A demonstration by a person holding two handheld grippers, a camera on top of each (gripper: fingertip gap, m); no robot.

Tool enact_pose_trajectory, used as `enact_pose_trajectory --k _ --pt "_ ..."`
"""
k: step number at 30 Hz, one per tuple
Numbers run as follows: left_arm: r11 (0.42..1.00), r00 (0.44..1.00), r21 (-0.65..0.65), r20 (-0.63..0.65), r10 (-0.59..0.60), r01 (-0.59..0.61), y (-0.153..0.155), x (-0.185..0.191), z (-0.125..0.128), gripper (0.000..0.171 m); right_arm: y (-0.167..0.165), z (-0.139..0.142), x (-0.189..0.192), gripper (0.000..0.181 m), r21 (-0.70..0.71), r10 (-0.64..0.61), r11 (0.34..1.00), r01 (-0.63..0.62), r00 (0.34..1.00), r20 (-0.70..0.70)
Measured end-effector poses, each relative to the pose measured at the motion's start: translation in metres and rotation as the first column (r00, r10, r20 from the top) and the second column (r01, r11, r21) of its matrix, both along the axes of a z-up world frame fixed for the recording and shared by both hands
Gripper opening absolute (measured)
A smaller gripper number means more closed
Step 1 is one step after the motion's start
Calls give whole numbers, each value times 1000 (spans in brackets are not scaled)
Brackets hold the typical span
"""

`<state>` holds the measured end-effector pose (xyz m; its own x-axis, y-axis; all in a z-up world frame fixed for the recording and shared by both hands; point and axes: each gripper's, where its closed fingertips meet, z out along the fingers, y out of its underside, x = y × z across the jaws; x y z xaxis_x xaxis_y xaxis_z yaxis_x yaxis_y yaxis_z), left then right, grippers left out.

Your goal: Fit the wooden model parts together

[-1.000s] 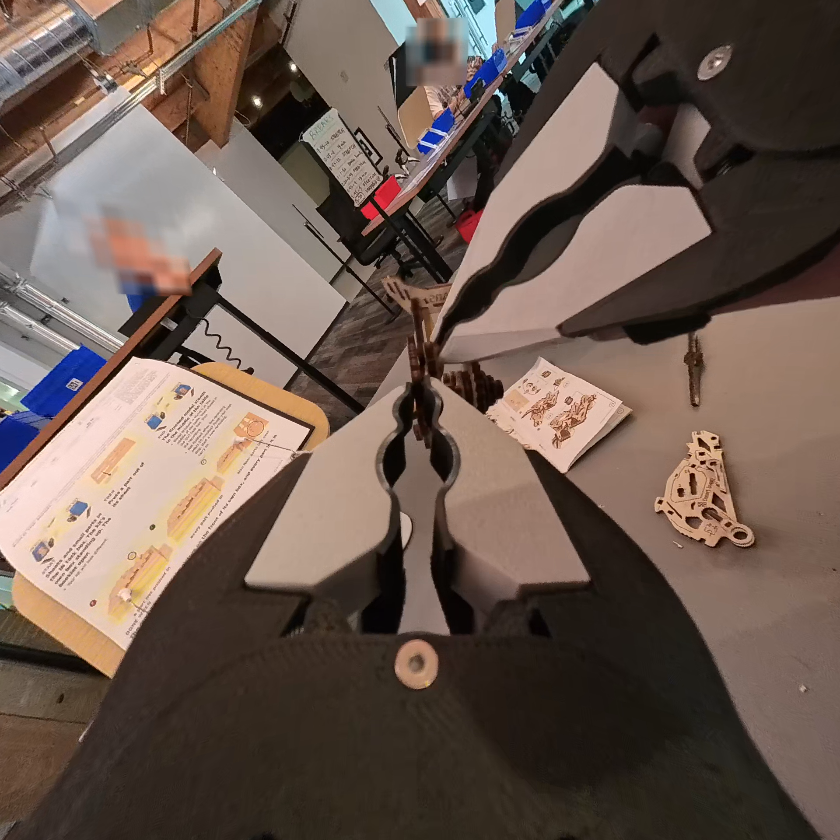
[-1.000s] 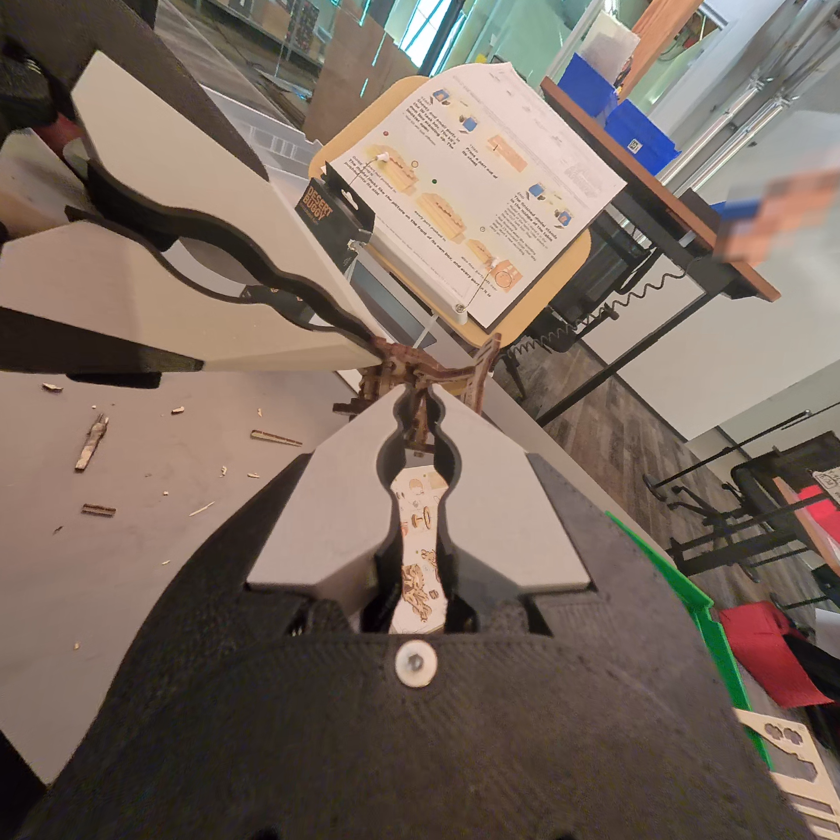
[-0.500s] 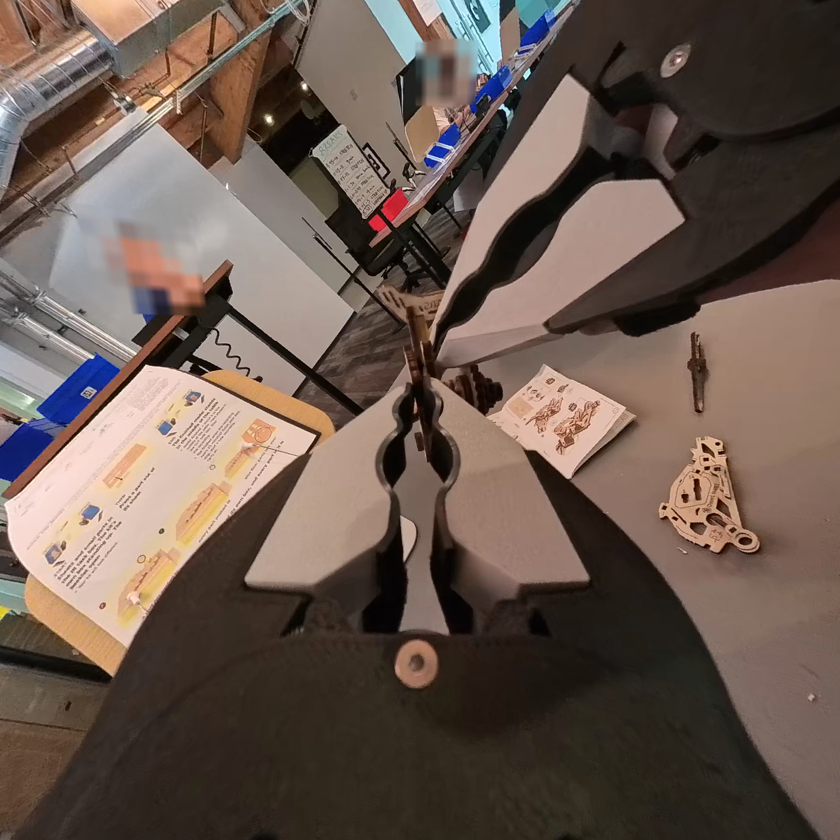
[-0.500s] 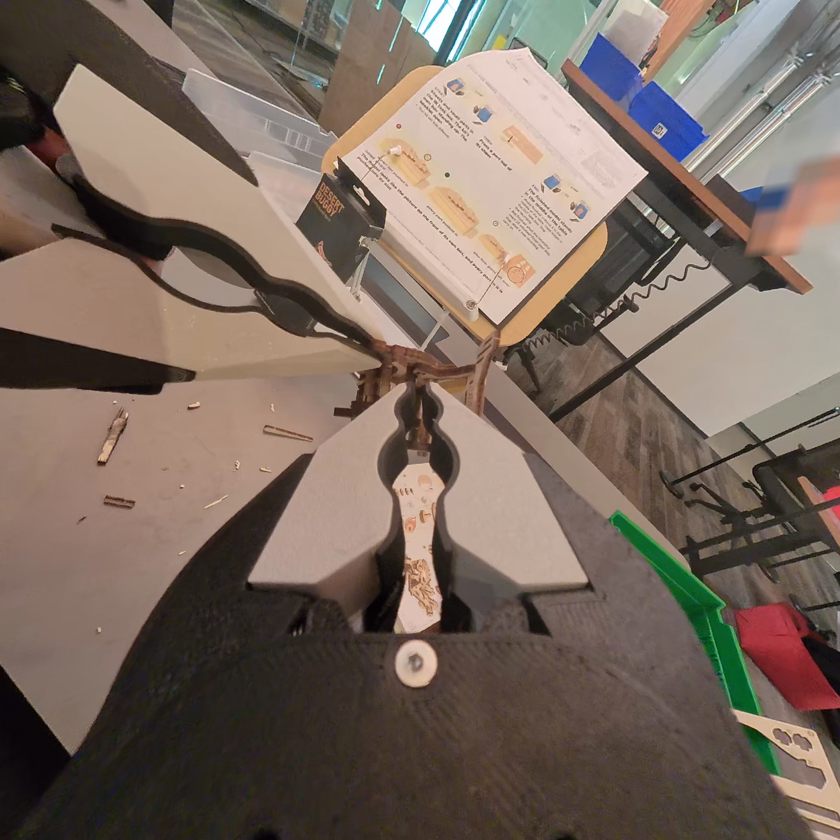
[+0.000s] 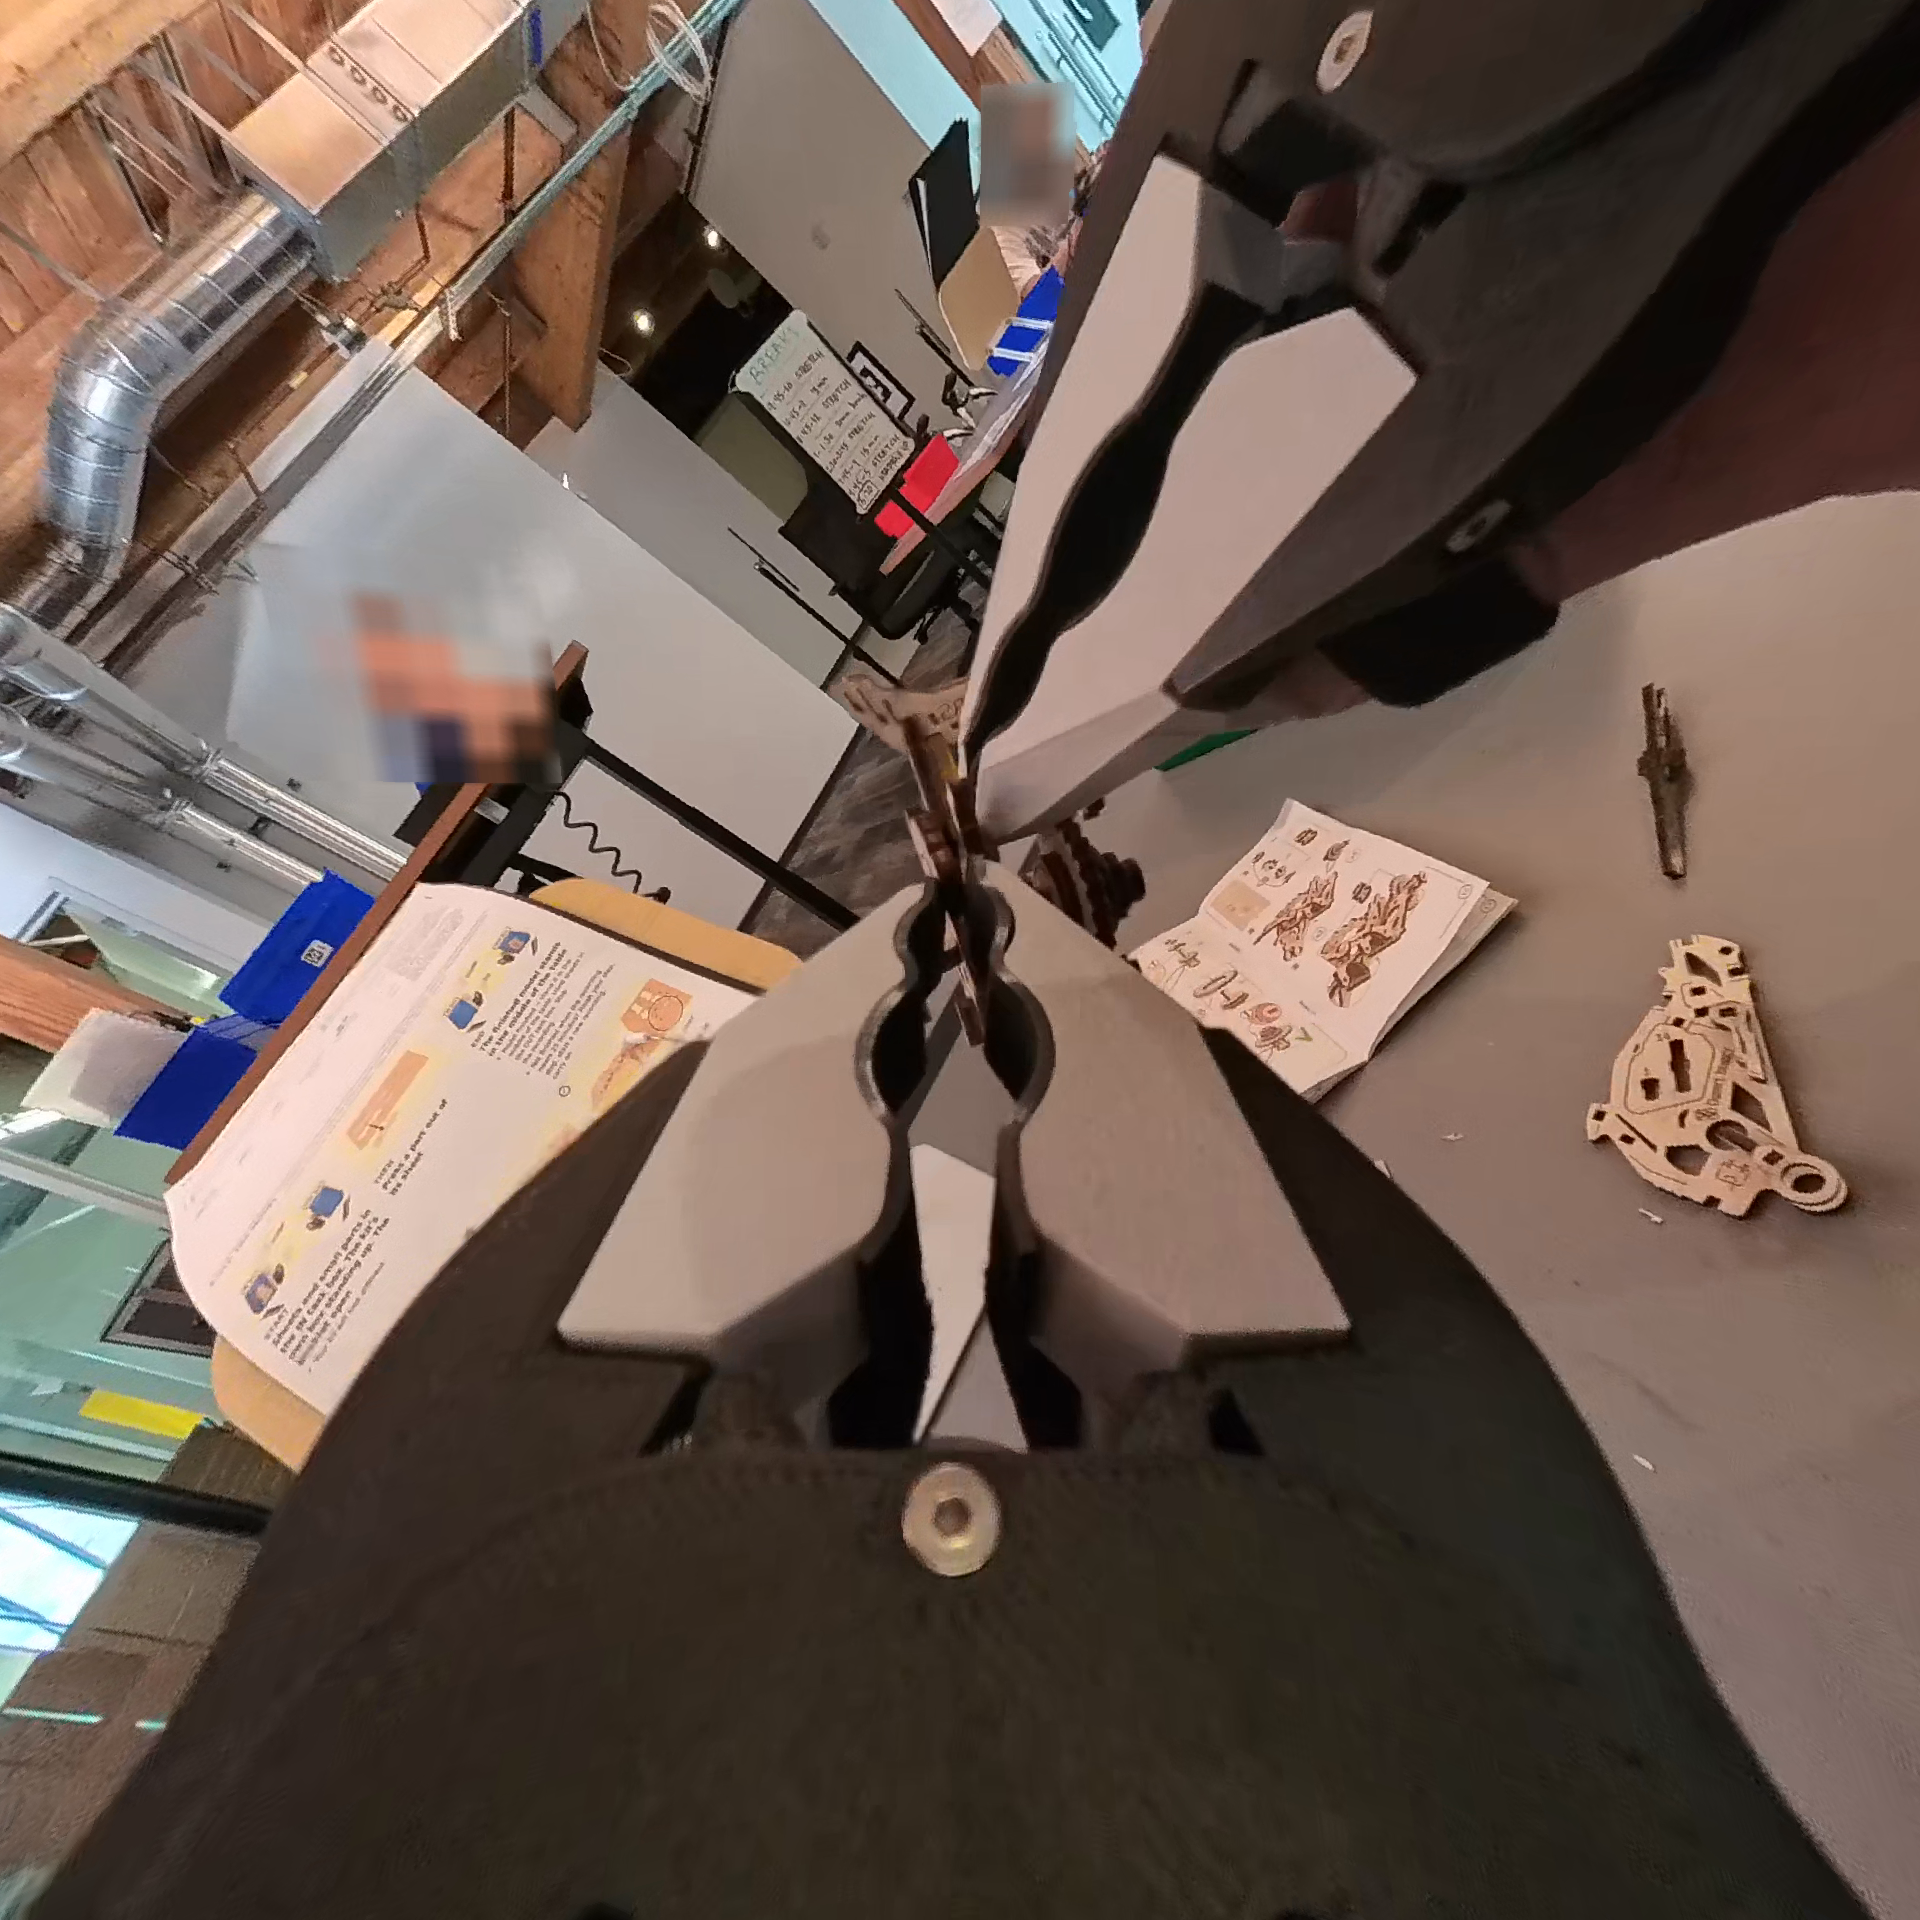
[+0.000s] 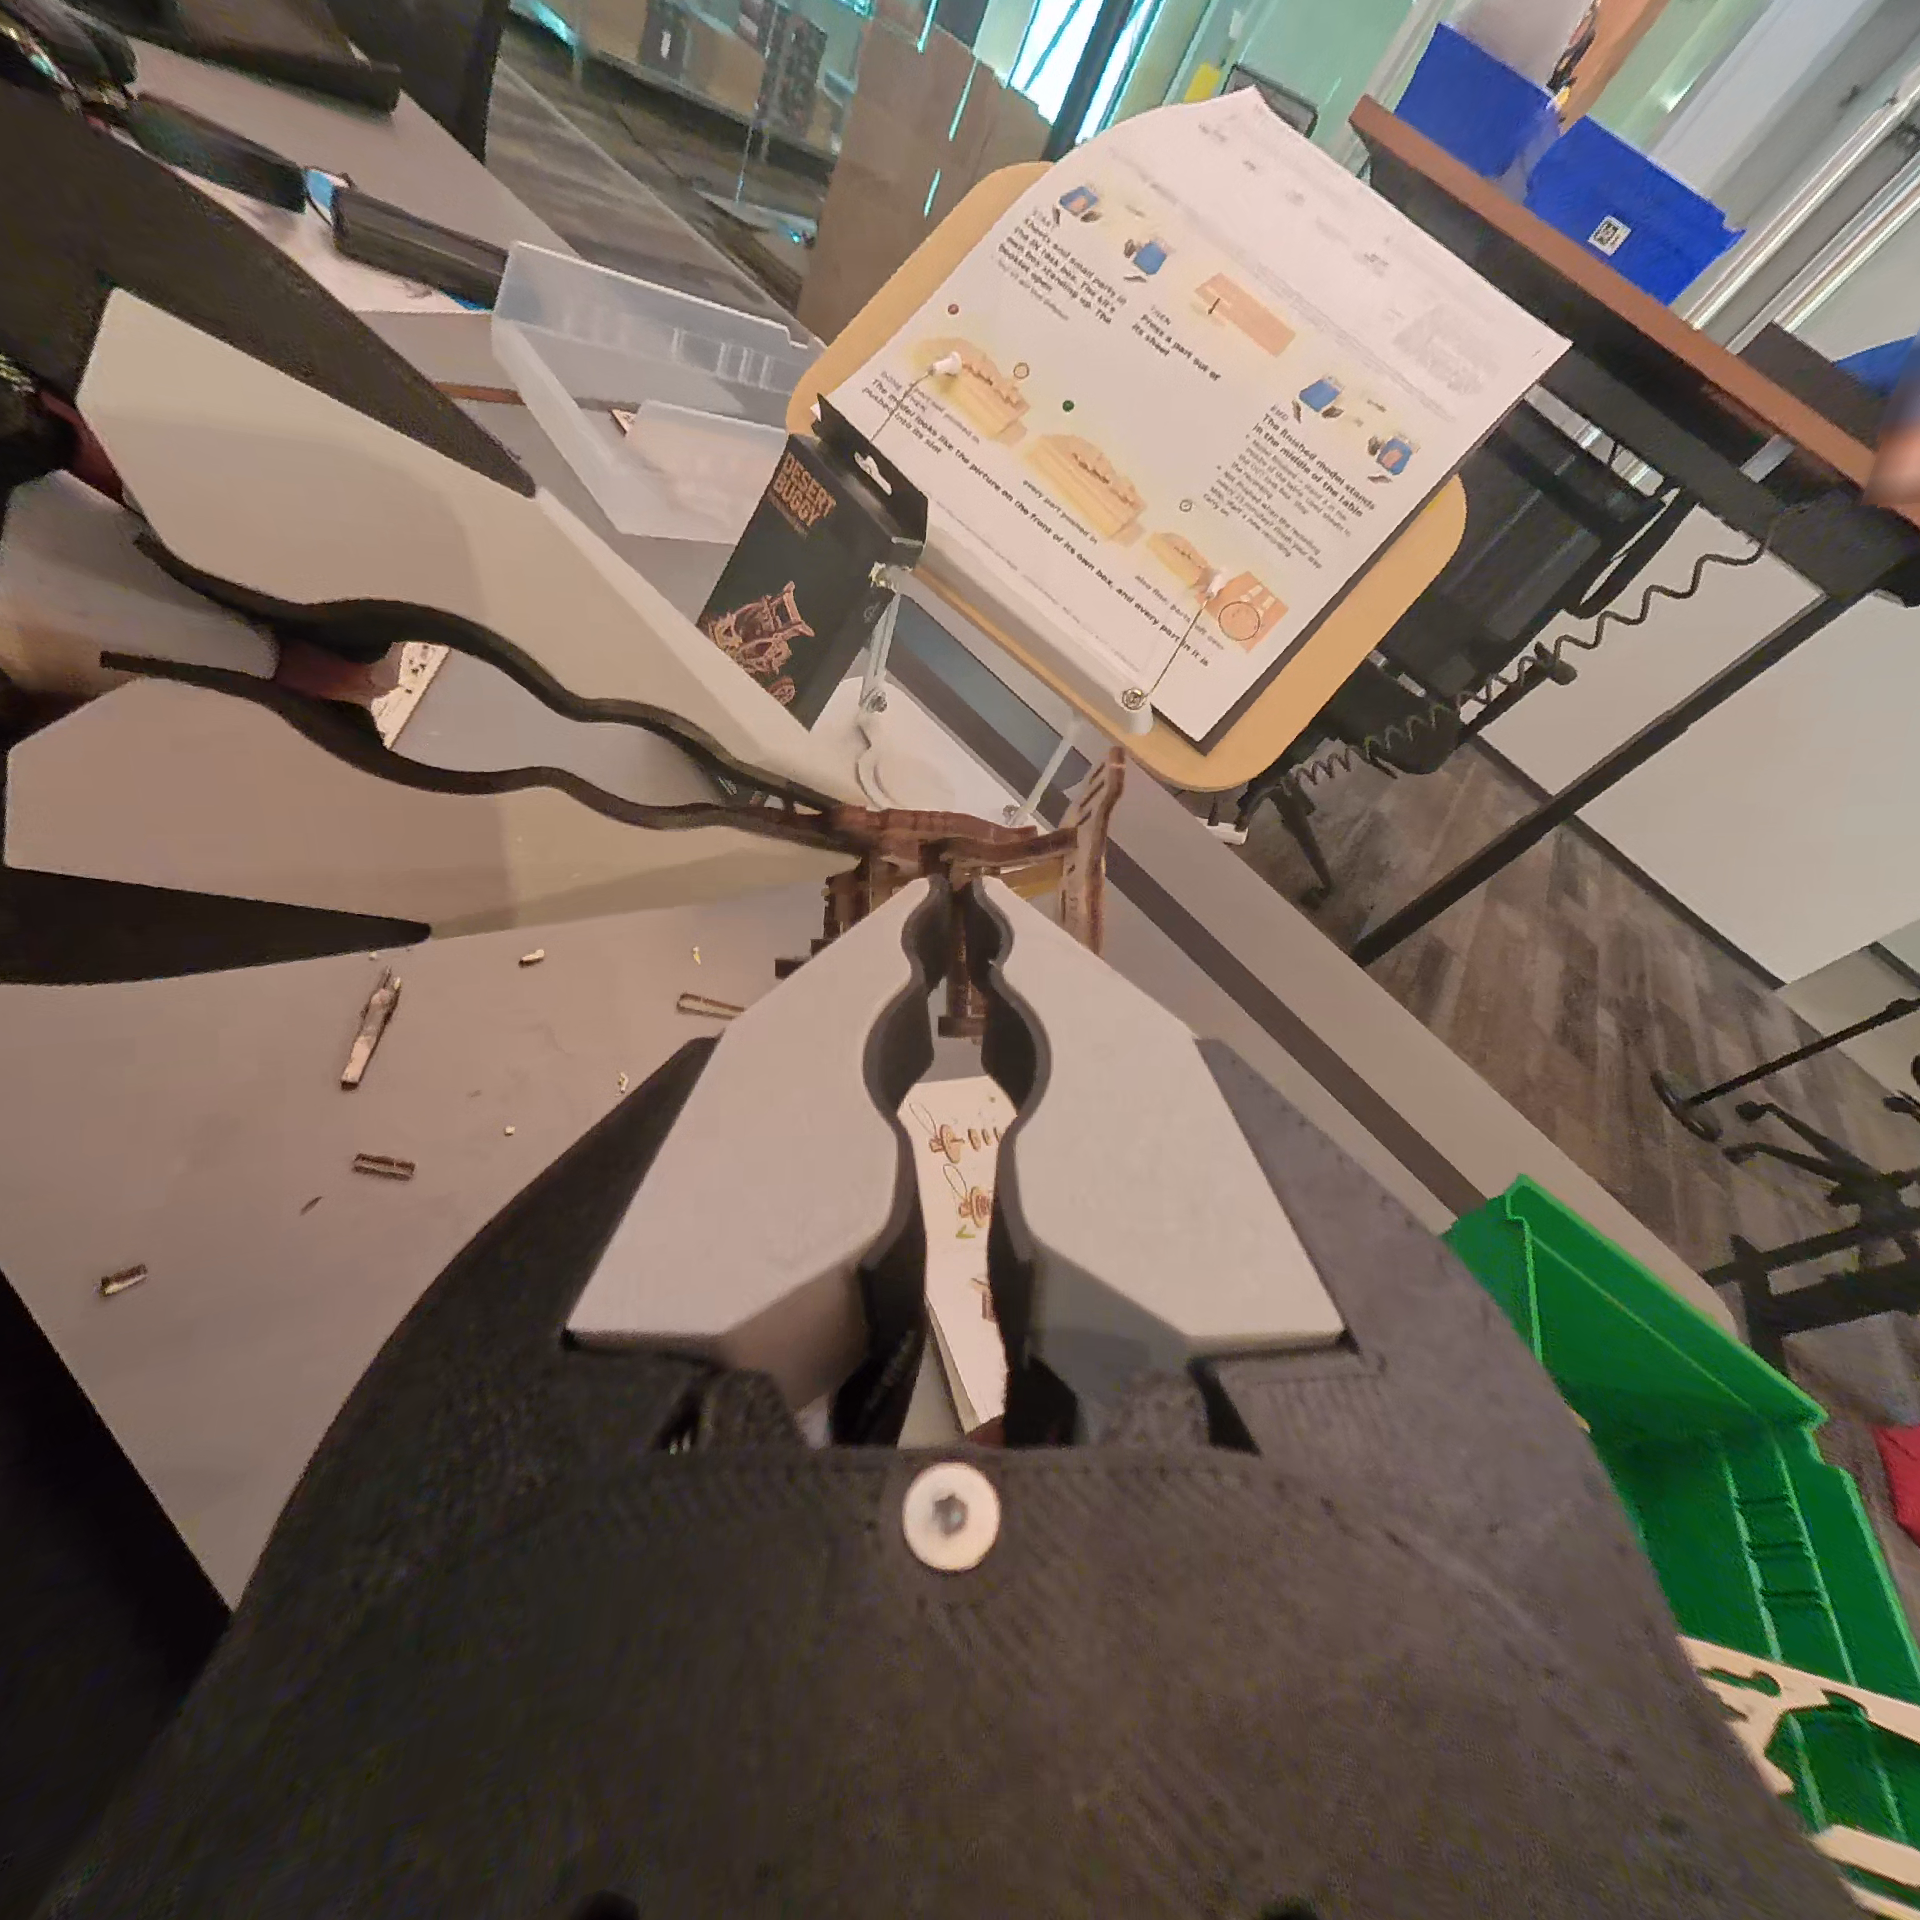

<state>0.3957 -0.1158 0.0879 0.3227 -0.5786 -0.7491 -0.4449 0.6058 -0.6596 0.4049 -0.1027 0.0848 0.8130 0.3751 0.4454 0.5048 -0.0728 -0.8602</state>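
The wooden assembly (image 6: 940, 847) is tilting between both closed grippers; the right gripper (image 5: 977, 769) is rising above the left gripper (image 5: 956, 894).

Clutter around the grey table (image 5: 1714, 1455)

A sheet of illustrated instructions (image 6: 1195, 416) rests on a tan stand (image 6: 1351, 665), with a dark product box (image 6: 810, 582) just beside its lower corner and a clear plastic case (image 6: 644, 384) behind that. An open booklet (image 5: 1320, 935) lies flat on the table. A green bin (image 6: 1704, 1455) sits past the table edge; blue bins (image 6: 1579, 156) stand on a far desk.
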Motion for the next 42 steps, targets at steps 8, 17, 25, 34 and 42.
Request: enact_pose_trajectory --k 8,17,25,34,42 --pt "967 990 -245 131 -44 75 16 -12 -4 0 -6 0 -12 19 62 37 997 -44 993 113" --pt "846 948 -471 297 -115 250 20 -26 -3 0 -22 17 8 35 84 132 988 -128 990 -50" --pt "511 790 -626 579 -200 589 15 -41 4 1 -26 2 -10 51 23 331 942 -335 913 -237" --pt "260 651 -601 733 -199 756 8 -52 13 1 -29 -17 -32 62 -84 468 797 -598 700 -540" --pt "285 650 -592 733 -200 754 -2 -51 20 1 -41 -8 -42 38 49 550 681 -730 467 -692"
